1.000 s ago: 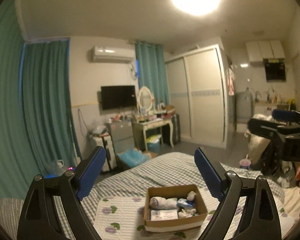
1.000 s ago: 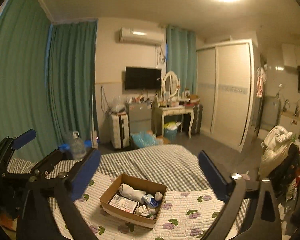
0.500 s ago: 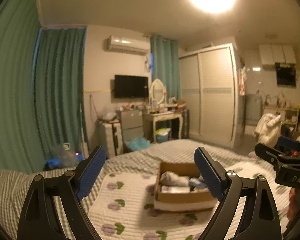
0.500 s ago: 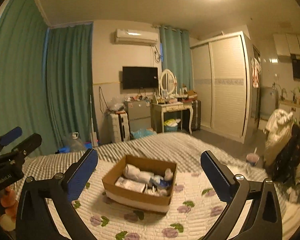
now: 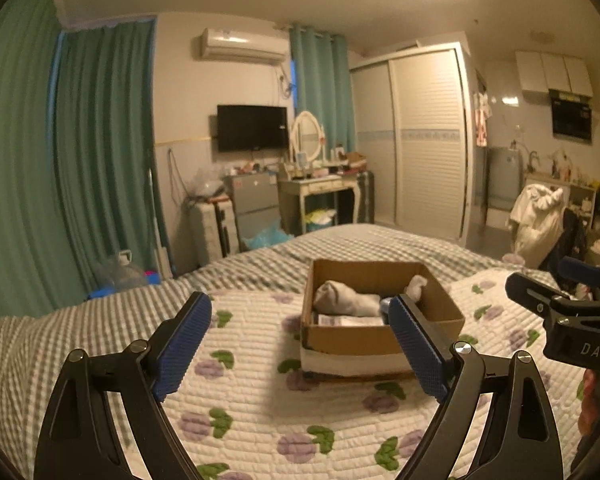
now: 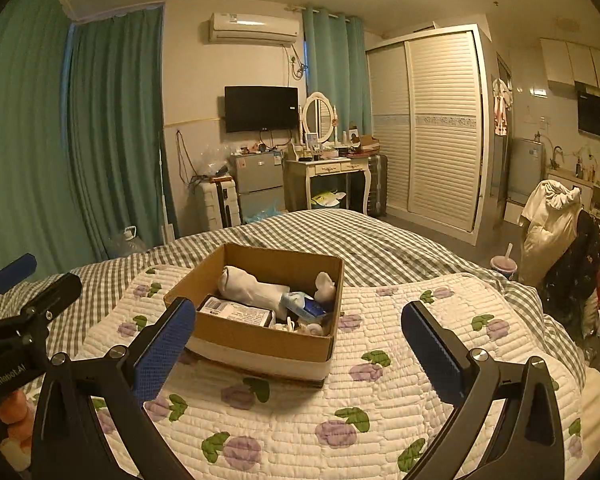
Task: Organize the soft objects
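An open cardboard box (image 5: 356, 338) (image 6: 260, 344) sits on a white quilt with purple flowers (image 5: 252, 408) (image 6: 380, 408) on the bed. Inside lie a rolled white cloth (image 5: 342, 300) (image 6: 252, 288), a small white soft item (image 6: 325, 282), a blue packet (image 6: 306, 306) and a flat labelled pack (image 6: 234, 314). My left gripper (image 5: 300, 344) is open and empty, above the quilt just in front of the box. My right gripper (image 6: 298, 350) is open and empty, in front of the box on its right side. Each gripper shows at the edge of the other's view.
A grey checked bedspread (image 6: 340, 236) covers the bed beyond the quilt. Behind stand a dressing table (image 6: 332, 176), a small fridge (image 6: 258, 184), a wall TV (image 6: 262, 108), green curtains (image 6: 112, 132) and a wardrobe (image 6: 432, 128). Clothes hang on a chair (image 6: 552, 224) at right.
Both grippers have moved down and closer to the box, which now looks larger in both views. Both stay open.
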